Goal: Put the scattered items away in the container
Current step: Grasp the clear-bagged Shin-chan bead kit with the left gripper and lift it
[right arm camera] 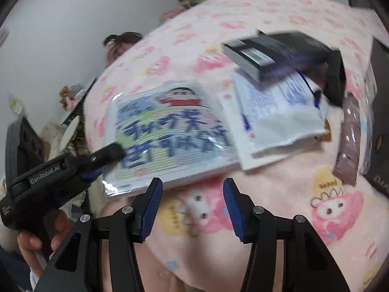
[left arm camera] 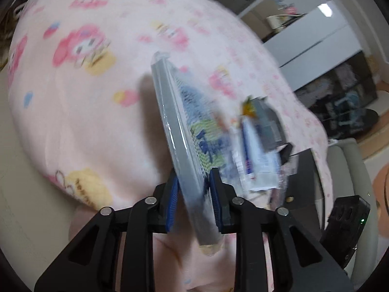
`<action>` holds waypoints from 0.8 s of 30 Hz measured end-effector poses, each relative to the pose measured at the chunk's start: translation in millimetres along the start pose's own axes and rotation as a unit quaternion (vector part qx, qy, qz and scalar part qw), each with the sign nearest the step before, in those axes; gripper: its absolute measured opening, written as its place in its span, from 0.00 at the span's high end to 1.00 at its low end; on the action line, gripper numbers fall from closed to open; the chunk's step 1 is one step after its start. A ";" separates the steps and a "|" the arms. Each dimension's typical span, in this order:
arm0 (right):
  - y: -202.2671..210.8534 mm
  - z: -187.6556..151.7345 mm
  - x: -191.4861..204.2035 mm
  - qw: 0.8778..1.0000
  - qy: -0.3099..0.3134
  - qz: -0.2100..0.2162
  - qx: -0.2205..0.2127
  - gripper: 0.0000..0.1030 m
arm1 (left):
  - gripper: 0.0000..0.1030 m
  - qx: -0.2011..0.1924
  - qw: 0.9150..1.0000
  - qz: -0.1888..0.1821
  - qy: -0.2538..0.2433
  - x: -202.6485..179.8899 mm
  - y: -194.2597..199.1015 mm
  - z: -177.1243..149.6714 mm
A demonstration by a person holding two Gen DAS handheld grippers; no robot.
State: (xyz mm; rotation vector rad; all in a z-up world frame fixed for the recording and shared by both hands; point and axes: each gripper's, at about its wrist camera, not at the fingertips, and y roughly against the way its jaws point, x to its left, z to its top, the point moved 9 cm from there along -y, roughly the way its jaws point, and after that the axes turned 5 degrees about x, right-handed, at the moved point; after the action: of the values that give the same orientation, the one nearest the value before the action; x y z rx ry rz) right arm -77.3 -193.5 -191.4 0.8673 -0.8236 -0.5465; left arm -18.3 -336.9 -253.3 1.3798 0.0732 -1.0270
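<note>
My left gripper (left arm camera: 193, 185) is shut on a flat plastic-wrapped cartoon packet (left arm camera: 180, 121), held edge-on above the pink blanket. In the right wrist view the left gripper (right arm camera: 107, 163) clamps the packet (right arm camera: 167, 131) at its left edge. My right gripper (right arm camera: 192, 206) is open and empty, just in front of the packet. A white sachet (right arm camera: 277, 112), a black box (right arm camera: 274, 51) and a brown bar (right arm camera: 349, 141) lie on the blanket to the right. The white sachet (left arm camera: 257, 155) also shows blurred in the left wrist view.
A pink cartoon blanket (right arm camera: 267, 206) covers the surface. A dark container wall (right arm camera: 379, 146) shows at the far right edge. A black device (left arm camera: 345, 228) and a grey chair frame (left arm camera: 357, 182) sit right of the left gripper. Shelves and clutter stand behind.
</note>
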 end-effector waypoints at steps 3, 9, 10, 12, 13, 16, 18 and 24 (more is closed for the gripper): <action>-11.4 6.3 -18.4 1.000 -0.022 -0.005 0.010 0.47 | 0.69 0.015 1.000 -0.002 0.023 12.3 -14.9 -1.5; -51.5 18.5 -39.5 0.997 -0.066 0.004 0.039 0.36 | 0.59 0.023 1.000 -0.003 0.019 12.9 -25.9 8.6; -56.5 21.8 -41.5 0.996 -0.079 0.012 0.035 0.34 | 0.59 0.022 1.000 0.002 0.014 12.2 -27.0 10.6; -60.1 24.1 -42.0 0.995 -0.096 0.022 0.024 0.29 | 0.59 0.025 1.000 0.006 0.008 12.7 -27.2 11.7; -62.0 26.5 -42.5 0.994 -0.102 0.025 0.019 0.29 | 0.59 0.026 1.000 0.005 0.007 13.7 -25.4 11.2; -63.5 30.8 -38.9 0.995 -0.100 0.023 0.016 0.29 | 0.61 0.025 1.000 0.005 0.003 17.4 -18.6 10.7; -61.1 30.2 -30.7 0.996 -0.083 0.022 0.020 0.32 | 0.61 0.021 1.000 0.000 0.004 20.0 -12.3 12.4; -47.5 17.3 2.3 0.996 -0.057 0.066 0.037 0.36 | 0.62 0.001 1.000 0.008 0.018 38.5 15.2 26.9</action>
State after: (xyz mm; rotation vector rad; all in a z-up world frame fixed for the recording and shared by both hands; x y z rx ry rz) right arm -94.4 -228.8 -223.4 0.8475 -1.0024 -0.4542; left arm 0.2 -382.4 -257.5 1.3986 0.0878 -0.9885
